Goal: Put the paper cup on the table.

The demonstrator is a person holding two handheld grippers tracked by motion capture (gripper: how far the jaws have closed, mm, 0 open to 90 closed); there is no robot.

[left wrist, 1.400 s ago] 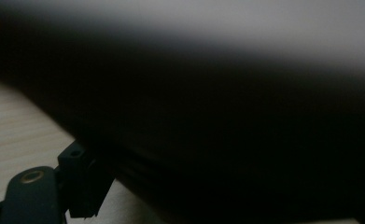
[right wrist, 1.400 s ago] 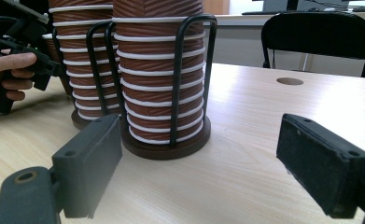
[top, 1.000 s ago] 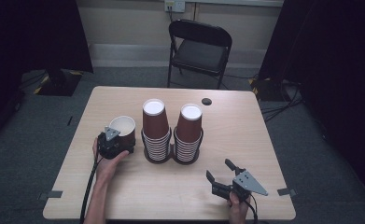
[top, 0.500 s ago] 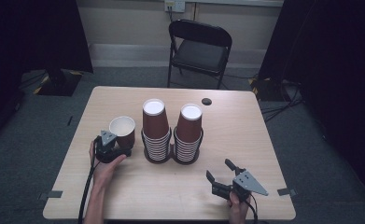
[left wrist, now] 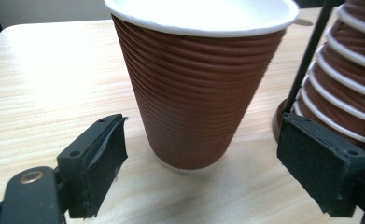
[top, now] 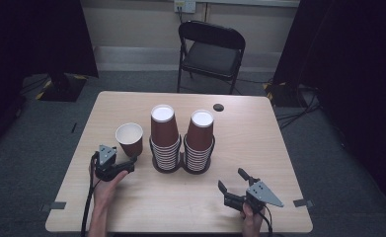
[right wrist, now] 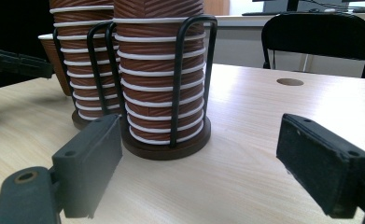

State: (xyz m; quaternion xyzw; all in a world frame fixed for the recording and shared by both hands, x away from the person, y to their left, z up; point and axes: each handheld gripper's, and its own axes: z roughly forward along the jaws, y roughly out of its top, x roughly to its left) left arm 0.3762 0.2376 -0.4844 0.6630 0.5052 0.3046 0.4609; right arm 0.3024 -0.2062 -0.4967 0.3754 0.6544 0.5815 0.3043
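My left gripper [left wrist: 199, 172] stands open just short of the single cup [top: 130, 138], upright near the table's [top: 279, 148] left edge (set apart from the stacks [top: 181, 140]); my right gripper [top: 234, 183] waits open.

In the left gripper view the brown cup [left wrist: 199, 88] loses the back of its rim past the top edge, and the cup stack [left wrist: 343, 79] is cut off at the right. In the right gripper view both stacks [right wrist: 161, 70] run out past the top. The small dark disc [top: 218, 107] on the far tabletop is too small to identify.
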